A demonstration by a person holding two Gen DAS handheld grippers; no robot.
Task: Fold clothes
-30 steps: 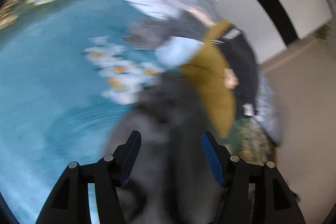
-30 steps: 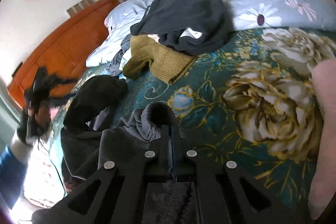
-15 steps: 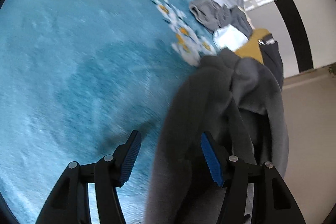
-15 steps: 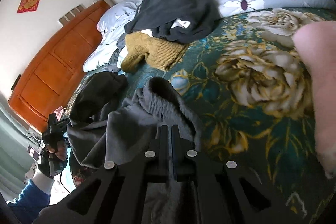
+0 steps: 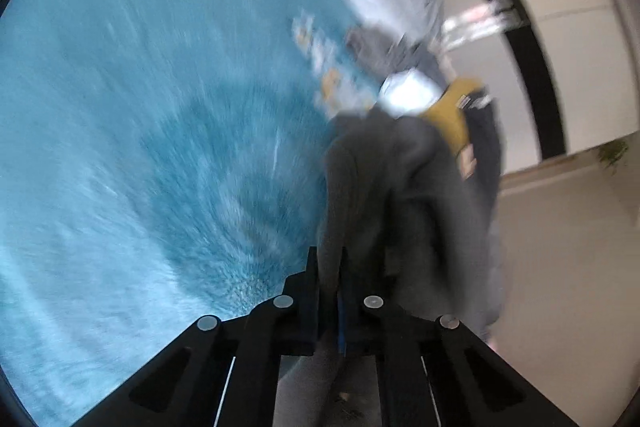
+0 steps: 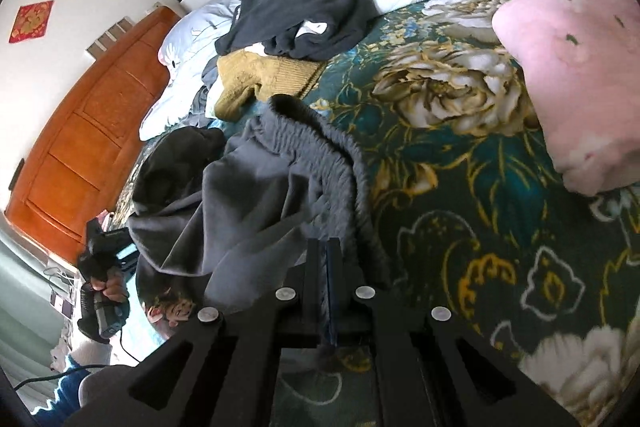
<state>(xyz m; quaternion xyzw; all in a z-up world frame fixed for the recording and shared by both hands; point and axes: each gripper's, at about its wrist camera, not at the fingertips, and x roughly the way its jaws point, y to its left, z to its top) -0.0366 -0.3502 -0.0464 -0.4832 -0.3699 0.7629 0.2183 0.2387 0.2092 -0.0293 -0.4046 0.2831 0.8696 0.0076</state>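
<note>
Both grippers, left (image 5: 329, 291) & right (image 6: 323, 283), had fingers pinched on the grey pants (image 6: 276, 195) near the bed (image 6: 460, 227) edge; best to pull waistband taut & level before laying flat.

The left hand-held gripper (image 5: 329, 283), open a second ago, is now clamped on an edge of the grey sweatpants (image 5: 400, 211). In the right view, the grey sweatpants (image 6: 280, 195) are pulled wider across the bed (image 6: 460, 227).

Floral bedspread (image 6: 472, 187), pink pillow (image 6: 576, 83) (right), wooden door (image 6: 88, 131).
</note>
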